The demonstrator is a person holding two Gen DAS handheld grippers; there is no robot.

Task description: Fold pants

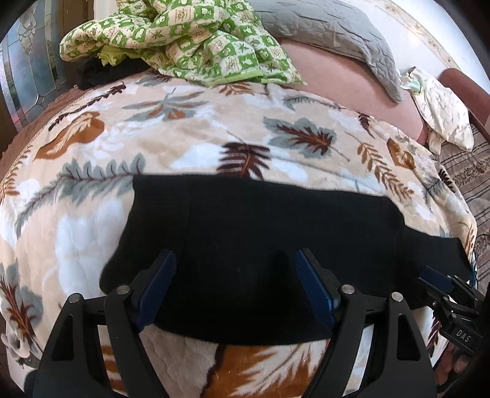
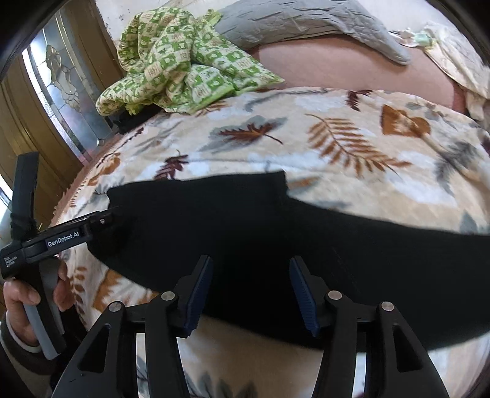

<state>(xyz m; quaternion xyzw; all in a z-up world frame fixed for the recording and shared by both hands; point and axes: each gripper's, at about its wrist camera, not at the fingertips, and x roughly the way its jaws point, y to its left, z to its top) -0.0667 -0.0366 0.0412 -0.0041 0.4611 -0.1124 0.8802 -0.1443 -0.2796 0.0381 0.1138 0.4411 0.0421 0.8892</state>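
Note:
Black pants (image 1: 260, 232) lie flat in a wide band across a leaf-patterned blanket (image 1: 190, 128) on a bed; they also show in the right wrist view (image 2: 275, 232). My left gripper (image 1: 234, 260) is open, its blue pads spread over the near edge of the pants, holding nothing. My right gripper (image 2: 251, 266) is open over the near edge further right, also empty. The right gripper's tip shows in the left wrist view (image 1: 435, 278). The left gripper's body shows at the left of the right wrist view (image 2: 61, 238), held by a hand.
A crumpled green checked quilt (image 1: 190, 43) and a grey pillow (image 1: 330, 27) lie at the far side of the bed. A cream cloth (image 1: 444, 113) sits at the far right. A glass-panelled wooden door (image 2: 61, 91) stands to the left.

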